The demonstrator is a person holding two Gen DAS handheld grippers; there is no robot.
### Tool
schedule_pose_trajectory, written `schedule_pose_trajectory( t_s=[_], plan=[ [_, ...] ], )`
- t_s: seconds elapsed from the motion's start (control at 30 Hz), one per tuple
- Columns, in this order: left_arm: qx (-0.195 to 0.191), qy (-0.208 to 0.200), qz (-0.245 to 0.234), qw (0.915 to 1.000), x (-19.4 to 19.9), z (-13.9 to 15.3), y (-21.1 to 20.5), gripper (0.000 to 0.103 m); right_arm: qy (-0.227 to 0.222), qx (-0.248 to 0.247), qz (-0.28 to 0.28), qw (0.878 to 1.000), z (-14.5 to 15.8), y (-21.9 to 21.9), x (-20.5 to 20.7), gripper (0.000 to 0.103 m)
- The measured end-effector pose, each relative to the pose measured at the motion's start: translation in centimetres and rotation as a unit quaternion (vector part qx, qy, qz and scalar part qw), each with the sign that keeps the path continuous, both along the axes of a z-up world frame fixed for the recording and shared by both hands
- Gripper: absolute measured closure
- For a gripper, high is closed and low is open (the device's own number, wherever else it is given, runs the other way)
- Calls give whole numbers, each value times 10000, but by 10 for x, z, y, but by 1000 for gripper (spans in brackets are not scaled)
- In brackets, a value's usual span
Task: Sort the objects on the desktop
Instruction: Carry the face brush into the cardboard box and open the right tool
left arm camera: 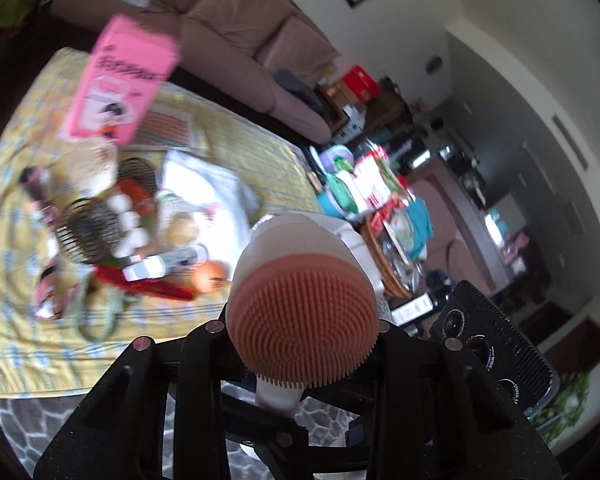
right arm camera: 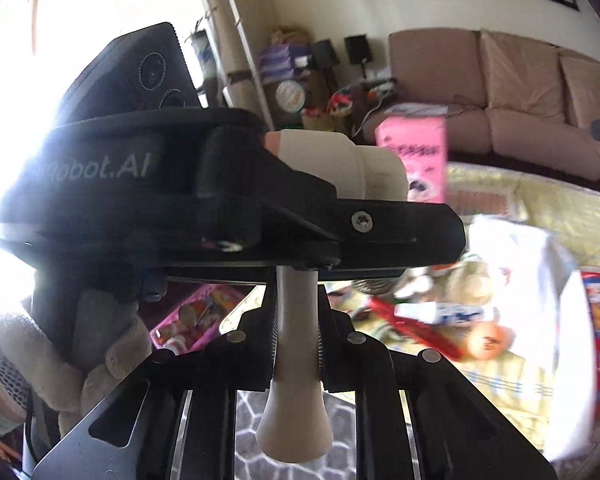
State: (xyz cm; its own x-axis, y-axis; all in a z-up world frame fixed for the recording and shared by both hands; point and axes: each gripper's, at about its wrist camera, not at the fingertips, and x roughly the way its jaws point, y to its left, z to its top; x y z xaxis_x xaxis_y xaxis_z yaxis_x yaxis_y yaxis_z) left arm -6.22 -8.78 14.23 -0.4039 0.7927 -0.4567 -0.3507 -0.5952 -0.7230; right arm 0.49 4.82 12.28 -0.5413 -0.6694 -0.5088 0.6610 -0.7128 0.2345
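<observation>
Silicone scrubber brush (left arm camera: pixel 306 312) hangs above the cluttered yellow-clothed surface (left arm camera: pixel 236 152), its head clamped in the left tool (left arm camera: pixel 300 330) and its handle clamped in the right tool (right arm camera: pixel 296 354).

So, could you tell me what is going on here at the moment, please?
A person is sorting clutter off a table with a yellow cloth, using a pair of tongs in each hand. Both tongs grip one cream silicone brush: the left tongs hold its pink-bristled head, the right tongs clamp its handle, held off the table's edge. A pink box stands upright among the remaining items.
</observation>
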Motion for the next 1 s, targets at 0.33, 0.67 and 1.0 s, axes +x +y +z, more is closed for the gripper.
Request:
schedule_pose_trajectory(
  t_s=[0.33,0.67,1.0],
  plan=[
    [-274,148,-1045,9940,-12,48,156,59,155,-39,-900,9958,44,145,1,87],
    [-337,522,-1403,9882,-10,106,230,8,109,-1141,-1295,9849,64,260,-29,83],
    [-539,756,-1348,9865,-24,62,231,3,-237,-1974,-1791,9635,61,326,-65,86]
  ],
)
